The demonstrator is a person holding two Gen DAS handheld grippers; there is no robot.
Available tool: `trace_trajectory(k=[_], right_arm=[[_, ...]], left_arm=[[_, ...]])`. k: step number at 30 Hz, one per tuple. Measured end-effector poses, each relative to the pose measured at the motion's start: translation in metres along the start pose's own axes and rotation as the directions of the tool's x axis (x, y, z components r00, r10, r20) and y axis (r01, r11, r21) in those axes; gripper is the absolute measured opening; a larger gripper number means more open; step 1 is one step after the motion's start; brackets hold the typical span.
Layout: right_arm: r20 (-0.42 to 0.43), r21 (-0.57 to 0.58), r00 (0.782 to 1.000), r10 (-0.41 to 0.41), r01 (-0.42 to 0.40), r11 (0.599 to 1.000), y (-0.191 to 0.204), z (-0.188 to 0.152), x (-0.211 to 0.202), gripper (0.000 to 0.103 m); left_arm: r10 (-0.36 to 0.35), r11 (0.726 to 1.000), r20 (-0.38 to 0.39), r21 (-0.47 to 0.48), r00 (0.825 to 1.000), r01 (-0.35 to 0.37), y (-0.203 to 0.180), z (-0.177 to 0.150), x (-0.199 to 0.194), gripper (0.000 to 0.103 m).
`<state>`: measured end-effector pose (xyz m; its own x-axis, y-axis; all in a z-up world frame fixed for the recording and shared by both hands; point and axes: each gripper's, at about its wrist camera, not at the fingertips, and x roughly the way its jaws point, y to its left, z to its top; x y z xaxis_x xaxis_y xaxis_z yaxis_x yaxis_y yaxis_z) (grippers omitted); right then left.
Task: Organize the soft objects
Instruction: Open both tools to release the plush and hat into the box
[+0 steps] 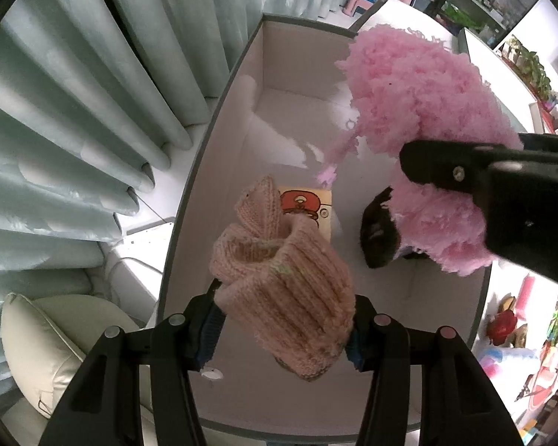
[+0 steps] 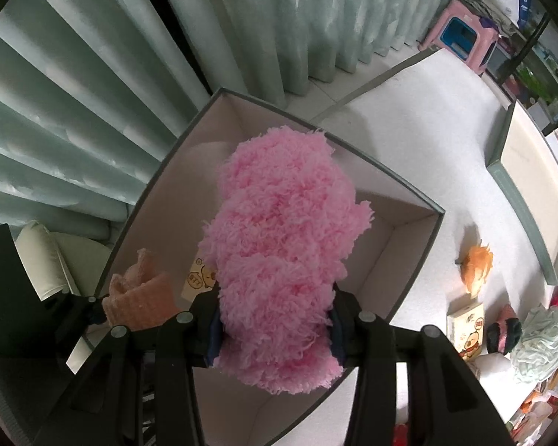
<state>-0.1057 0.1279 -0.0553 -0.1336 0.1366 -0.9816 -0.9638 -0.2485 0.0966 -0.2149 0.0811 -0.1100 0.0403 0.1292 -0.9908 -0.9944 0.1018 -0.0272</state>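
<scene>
Knitwear hangs clamped in both tools above an open grey box. Left gripper pinches a peach ribbed knit piece, long axis toward 12 o'clock. Right gripper squeezes a fluffy pink bundle, at 2 o'clock from the left. Both seemingly hang just inside the rim.

Box floor mostly bare; card lies mid-floor.
</scene>
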Motion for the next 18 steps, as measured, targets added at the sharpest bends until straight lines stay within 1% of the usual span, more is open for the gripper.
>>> trace_trajectory(k=[1, 2, 3, 4, 5, 7, 8, 9, 10, 13, 18], right_arm=[[0.0, 0.004, 1.0, 0.005, -0.005, 1.0, 0.0, 0.001, 0.0, 0.053], [0.002, 0.006, 1.0, 0.009, -0.009, 1.0, 0.001, 0.002, -0.001, 0.056], [0.006, 0.007, 1.0, 0.01, -0.01, 1.0, 0.002, 0.002, -0.003, 0.064], [0.012, 0.006, 1.0, 0.007, -0.007, 1.0, 0.0, 0.002, -0.004, 0.07], [0.022, 0.004, 1.0, -0.001, 0.001, 1.0, 0.001, 0.002, -0.007, 0.073], [0.037, 0.001, 0.999, -0.008, 0.008, 1.0, -0.001, 0.002, -0.014, 0.08], [0.044, 0.003, 0.999, -0.011, 0.011, 1.0, -0.002, 0.002, -0.017, 0.081], [0.05, 0.008, 0.999, -0.013, 0.013, 1.0, -0.004, 0.002, -0.021, 0.082], [0.057, 0.021, 0.998, -0.018, 0.016, 1.0, -0.008, 0.002, -0.025, 0.084], [0.074, 0.066, 0.997, -0.007, 0.002, 0.998, -0.018, 0.0, -0.036, 0.085], [0.075, 0.126, 0.997, -0.003, -0.006, 0.992, -0.035, -0.019, -0.047, 0.085]], left_arm=[[0.009, 1.0, -0.002, -0.001, 1.0, -0.009, 0.0, 0.0, -0.001, 0.063], [0.013, 1.0, -0.002, -0.004, 1.0, -0.013, 0.0, 0.0, -0.001, 0.074], [0.009, 1.0, -0.004, -0.013, 1.0, -0.009, 0.001, 0.001, -0.002, 0.086], [0.001, 1.0, -0.004, -0.023, 1.0, -0.001, 0.002, 0.0, -0.003, 0.09], [-0.01, 0.999, -0.003, -0.032, 1.0, 0.01, 0.003, 0.0, -0.004, 0.091], [-0.027, 0.999, -0.005, -0.04, 1.0, 0.026, 0.003, 0.0, -0.006, 0.091], [-0.03, 0.999, -0.004, -0.036, 1.0, 0.03, 0.003, -0.001, -0.006, 0.098], [-0.038, 0.999, -0.004, -0.03, 0.999, 0.037, 0.002, -0.001, -0.007, 0.103], [-0.05, 0.998, -0.002, -0.029, 0.999, 0.05, 0.001, -0.002, -0.008, 0.103], [-0.038, 0.999, 0.008, -0.022, 0.999, 0.039, 0.0, -0.003, -0.014, 0.103], [-0.031, 0.999, 0.007, -0.014, 0.999, 0.031, -0.001, -0.003, -0.021, 0.103]])
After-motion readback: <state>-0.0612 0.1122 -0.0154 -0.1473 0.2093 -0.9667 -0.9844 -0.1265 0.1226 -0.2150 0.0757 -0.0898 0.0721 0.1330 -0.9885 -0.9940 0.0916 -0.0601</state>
